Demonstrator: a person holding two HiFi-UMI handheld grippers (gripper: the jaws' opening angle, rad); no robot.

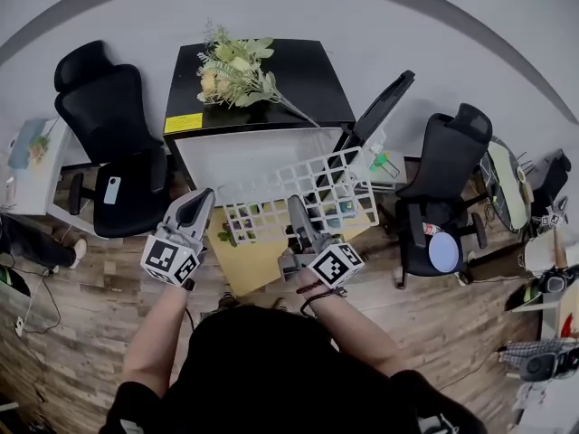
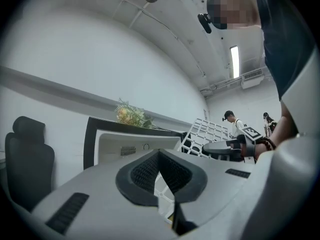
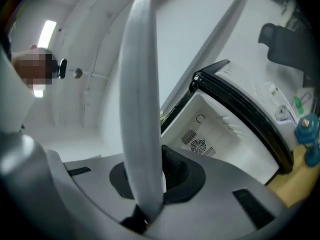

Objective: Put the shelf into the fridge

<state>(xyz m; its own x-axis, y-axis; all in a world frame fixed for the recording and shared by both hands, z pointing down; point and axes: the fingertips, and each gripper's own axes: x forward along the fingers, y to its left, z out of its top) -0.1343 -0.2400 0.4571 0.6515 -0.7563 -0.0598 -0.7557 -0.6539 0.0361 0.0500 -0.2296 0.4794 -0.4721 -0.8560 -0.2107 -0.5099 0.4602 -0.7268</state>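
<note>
Left gripper (image 1: 206,197) is closed on the shelf's (image 1: 300,193) near left corner, and our right gripper (image 1: 295,202) clamps a white bar on its near edge. We hold the shelf tilted before the open fridge (image 1: 244,152), just outside it.

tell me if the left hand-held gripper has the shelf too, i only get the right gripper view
Observer: Yes. The left hand-held gripper is shut on the left edge of the shelf.
Operator: is the shelf in the fridge yet
Observer: Not by the head view. It is held in front of the open fridge, toward the side where the door stands open.
Operator: anything on top of the fridge
Observer: A bunch of flowers lies there.
</note>
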